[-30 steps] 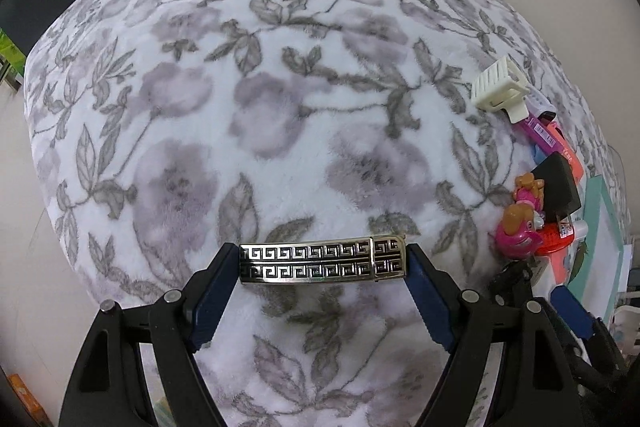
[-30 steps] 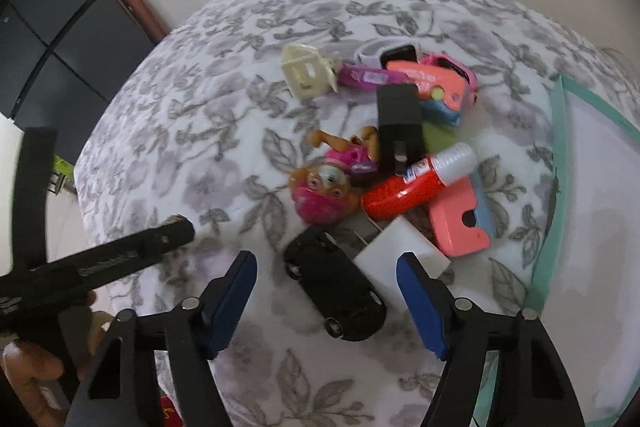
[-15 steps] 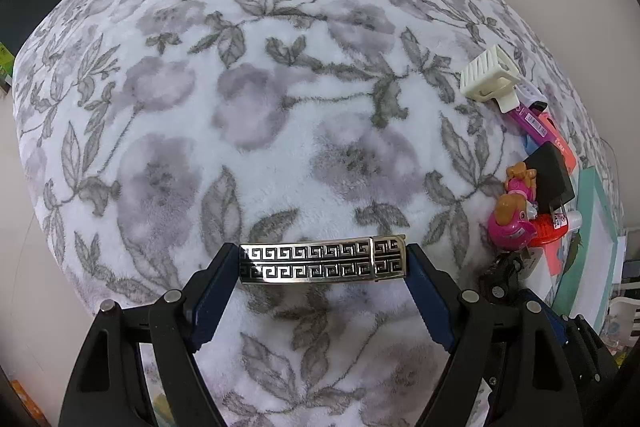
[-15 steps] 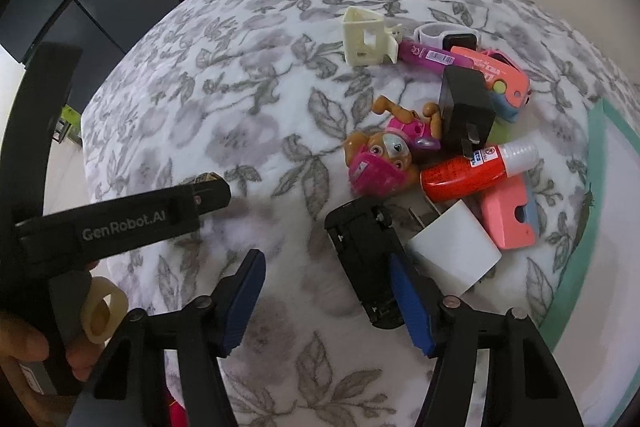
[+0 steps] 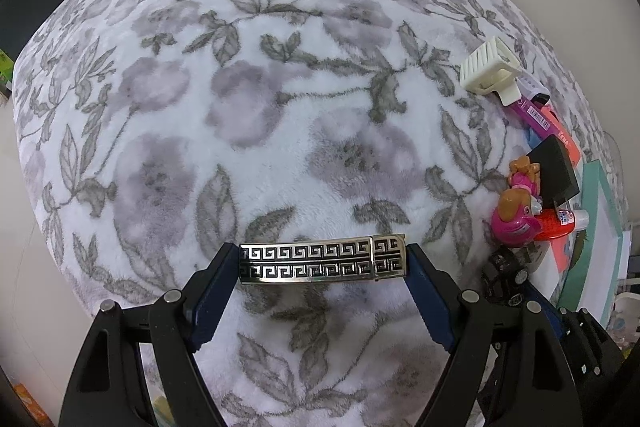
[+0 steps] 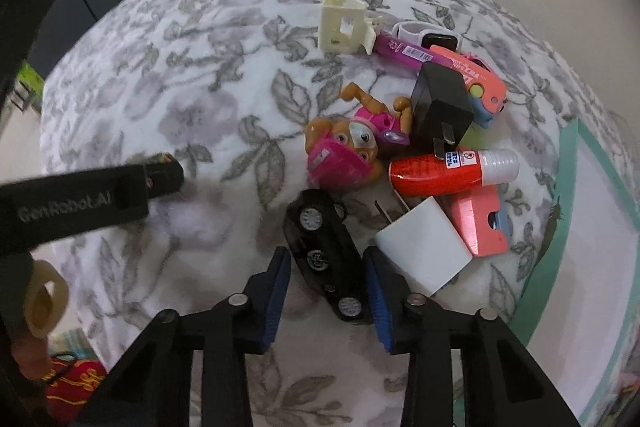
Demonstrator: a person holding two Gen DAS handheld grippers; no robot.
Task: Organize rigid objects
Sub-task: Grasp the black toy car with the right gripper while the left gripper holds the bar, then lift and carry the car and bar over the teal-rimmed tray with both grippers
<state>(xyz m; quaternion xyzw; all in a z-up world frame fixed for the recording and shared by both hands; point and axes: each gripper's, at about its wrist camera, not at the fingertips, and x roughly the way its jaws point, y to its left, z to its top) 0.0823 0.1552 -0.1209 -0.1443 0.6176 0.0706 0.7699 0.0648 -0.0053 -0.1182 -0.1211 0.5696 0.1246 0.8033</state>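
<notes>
My left gripper (image 5: 323,267) is shut on a silver bar with a black key pattern (image 5: 322,263), held just above the floral blanket (image 5: 280,107). My right gripper (image 6: 326,277) has closed around a black toy car (image 6: 324,255) lying on its side, one pad on each side of it. Behind the car lie a pink dog toy (image 6: 348,151), a black charger (image 6: 440,107), a red bottle (image 6: 440,173) and a white charger (image 6: 424,247). The left gripper's arm (image 6: 80,199) shows at the left of the right wrist view.
A cream plastic clip (image 6: 342,27), a purple tube (image 6: 404,53), a white watch (image 6: 428,35) and coral pink items (image 6: 480,83) lie at the back of the pile. A teal-edged board (image 6: 568,195) lies at the right. The pile also shows at the right of the left wrist view (image 5: 520,215).
My right gripper has moved forward over the black car and narrowed its jaws around it. My left gripper still holds the patterned bar and has shifted only slightly.
</notes>
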